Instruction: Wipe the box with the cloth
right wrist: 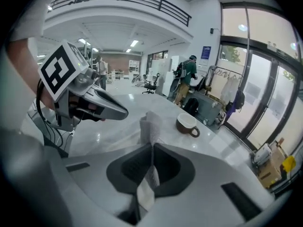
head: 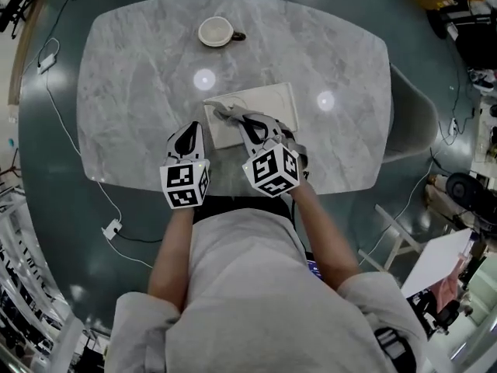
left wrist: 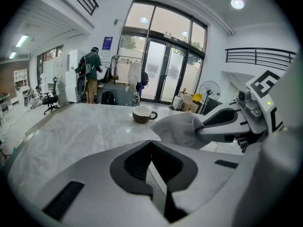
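Note:
A flat white box [head: 268, 103] lies in the middle of the marble table [head: 140, 92]. My right gripper [head: 247, 123] hangs over the box's near left part, shut on a grey cloth [head: 224, 113]. The cloth sticks up between its closed jaws in the right gripper view [right wrist: 150, 123]. In the left gripper view the cloth [left wrist: 179, 127] shows in the right gripper's [left wrist: 208, 126] tips. My left gripper [head: 189, 134] sits just left of the box, above the table. Its jaws [left wrist: 151, 142] are shut with nothing in them. It appears from the side [right wrist: 120, 111] in the right gripper view.
A white cup [head: 217, 31] with a dark handle stands at the table's far side, also seen as a cup [left wrist: 142, 114] and cup [right wrist: 187, 124] in the gripper views. A grey chair [head: 411, 119] stands at the table's right edge. Cables [head: 116, 228] lie on the floor to the left.

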{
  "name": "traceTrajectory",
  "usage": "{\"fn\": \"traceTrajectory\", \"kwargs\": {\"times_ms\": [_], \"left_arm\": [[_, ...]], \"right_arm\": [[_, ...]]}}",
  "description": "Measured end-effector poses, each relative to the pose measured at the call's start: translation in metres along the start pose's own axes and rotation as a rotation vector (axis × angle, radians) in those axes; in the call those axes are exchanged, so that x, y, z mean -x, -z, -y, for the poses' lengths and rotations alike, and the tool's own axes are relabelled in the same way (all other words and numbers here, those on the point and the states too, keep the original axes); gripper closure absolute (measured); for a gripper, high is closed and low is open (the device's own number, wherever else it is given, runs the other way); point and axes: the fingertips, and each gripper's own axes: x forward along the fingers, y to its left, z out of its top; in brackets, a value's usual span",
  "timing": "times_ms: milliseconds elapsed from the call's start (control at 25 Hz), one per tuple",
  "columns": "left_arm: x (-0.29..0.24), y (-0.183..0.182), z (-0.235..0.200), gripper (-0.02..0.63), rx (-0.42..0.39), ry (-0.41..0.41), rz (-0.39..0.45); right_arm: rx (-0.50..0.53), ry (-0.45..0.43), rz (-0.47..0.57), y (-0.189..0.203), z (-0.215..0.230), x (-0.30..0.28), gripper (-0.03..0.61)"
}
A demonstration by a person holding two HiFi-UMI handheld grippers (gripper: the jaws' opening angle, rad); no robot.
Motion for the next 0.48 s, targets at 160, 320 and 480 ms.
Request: {"fn": "traceTrajectory", "kwargs": {"times_ms": [160, 320, 480], "left_arm": [[0.016, 0.008, -0.025, 0.591, 0.030, -0.043, 0.006], [0.028, 0.018, -0.044, 0.591, 0.057, -0.068, 0.005], [0.033, 0.026, -0.054, 0.591, 0.079, -0.064, 0.001]], "right_arm": [[0.056, -0.060, -0.042, -0.010, -0.029, -0.022, 0.546], [0.039, -0.105, -0.090, -0.010, -0.050, -0.043, 0.545], [0.078, -0.124, -0.156, -0.003, -0.064, -0.060, 0.545]]}}
